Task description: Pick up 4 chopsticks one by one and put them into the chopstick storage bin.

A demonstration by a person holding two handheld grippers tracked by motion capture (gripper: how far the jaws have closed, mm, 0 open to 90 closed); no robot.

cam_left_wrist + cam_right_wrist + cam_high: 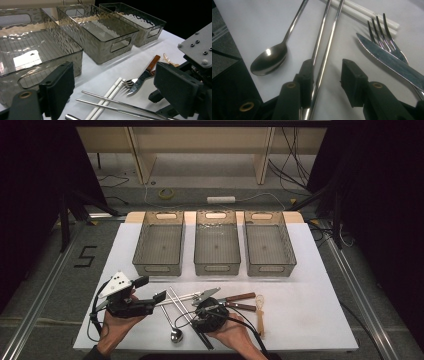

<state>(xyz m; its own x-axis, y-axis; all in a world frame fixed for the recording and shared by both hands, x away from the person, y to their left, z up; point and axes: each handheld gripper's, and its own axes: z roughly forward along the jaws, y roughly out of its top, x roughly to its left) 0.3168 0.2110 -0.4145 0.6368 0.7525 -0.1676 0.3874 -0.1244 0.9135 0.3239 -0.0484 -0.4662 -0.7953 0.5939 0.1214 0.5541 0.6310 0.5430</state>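
Observation:
Two metal chopsticks (pixel 329 37) lie slanted on the white board (pixel 310 310), shown in the high view as thin rods (pixel 181 305). My right gripper (pixel 327 67) sits low over them with its jaws apart. One stick runs under the left jaw, the other lies in the gap, and the pads do not press it. From above, that gripper (pixel 197 312) is at the front middle. A steel spoon (pixel 268 58) lies to its left, and a knife (pixel 387 56) lies across a fork (pixel 384 32) on its right. My left gripper (pixel 152 289) hovers at the front left, open and holding nothing (pixel 113 82).
Three grey see-through bins (pixel 158 268) (pixel 217 268) (pixel 271 268) stand in a row across the back of the board. White chopsticks (pixel 367 12) lie beyond the metal pair. An amber spoon (pixel 260 312) lies to the right of the wooden-handled cutlery.

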